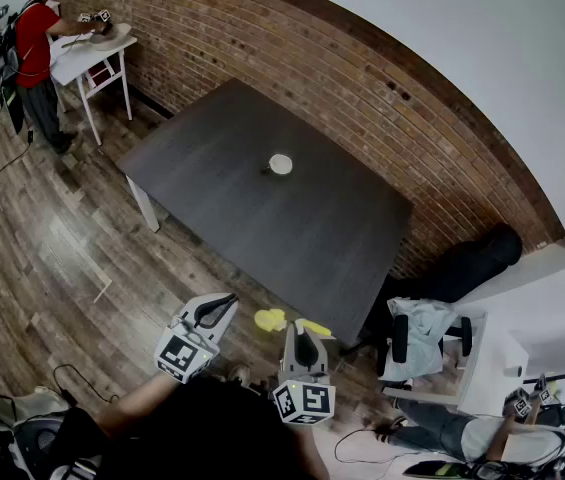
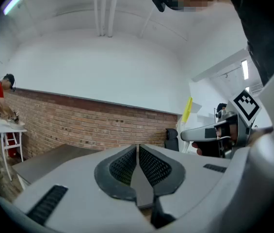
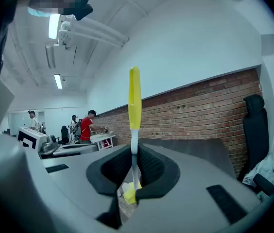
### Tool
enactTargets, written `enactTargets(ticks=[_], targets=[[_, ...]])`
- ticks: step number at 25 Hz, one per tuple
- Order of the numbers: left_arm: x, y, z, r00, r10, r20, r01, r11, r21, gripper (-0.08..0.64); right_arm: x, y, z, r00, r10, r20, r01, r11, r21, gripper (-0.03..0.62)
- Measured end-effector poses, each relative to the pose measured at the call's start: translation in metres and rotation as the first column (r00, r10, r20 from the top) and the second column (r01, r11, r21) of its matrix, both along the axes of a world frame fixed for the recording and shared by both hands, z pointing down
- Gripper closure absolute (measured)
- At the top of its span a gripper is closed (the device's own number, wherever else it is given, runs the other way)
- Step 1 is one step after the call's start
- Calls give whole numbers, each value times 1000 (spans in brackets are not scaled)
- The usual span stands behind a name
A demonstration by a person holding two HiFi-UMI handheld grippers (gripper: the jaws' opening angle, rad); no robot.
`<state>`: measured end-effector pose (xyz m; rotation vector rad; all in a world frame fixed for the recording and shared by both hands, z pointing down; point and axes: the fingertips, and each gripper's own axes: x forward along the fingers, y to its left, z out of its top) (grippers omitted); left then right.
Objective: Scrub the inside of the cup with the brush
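Cup [image 1: 280, 164] stands upright, mouth up, near the middle of the dark table [image 1: 342, 230], a bit toward the far edge by the brick wall [image 1: 292, 58]. Inside looks pale; contents can't tell. Brush [image 3: 134, 97] is pinched in the right gripper [image 3: 134, 154], long axis crosswise to the jaws, yellow handle out one side. Left gripper [image 2: 137, 148]: jaws together, nothing btwn. Both held approx level, off the table's near edge, well apart from cup.
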<state>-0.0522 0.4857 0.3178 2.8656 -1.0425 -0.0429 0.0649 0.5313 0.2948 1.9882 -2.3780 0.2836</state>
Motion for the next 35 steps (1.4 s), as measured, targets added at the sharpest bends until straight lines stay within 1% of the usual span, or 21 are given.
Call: enactTargets(ticks=[5, 14, 18, 23, 27, 30, 35], targets=[[4, -2, -2, 1000, 4, 5, -4, 1000, 15, 515, 3, -2, -1, 1000, 0, -6, 0, 1000, 1, 538], [3, -4, 3, 1000, 8, 4, -8, 1000, 9, 515, 3, -4, 0, 1000, 8, -7, -8, 1000, 4, 538], [-2, -7, 5, 1000, 12, 1, -12, 1000, 2, 515, 0, -10, 0, 1000, 17, -9, -17, 1000, 3, 538], [-25, -16, 8, 1000, 9, 8, -9, 1000, -9, 515, -16, -21, 0, 1000, 29, -7, -29, 1000, -2, 538], [-48, -23, 15, 1000, 25, 1, -25, 999, -23, 517, -38, -30, 3, 999, 46, -15, -46, 999, -11, 538], [-66, -27, 17, 999, 41, 4, -41, 999, -16, 516, -56, -35, 6, 998, 64, -26, -64, 998, -14, 538], [-81, -35, 24, 997, 71, 10, -71, 997, -7, 515, -73, -42, 15, 995, 98, -30, -98, 995, -21, 538]])
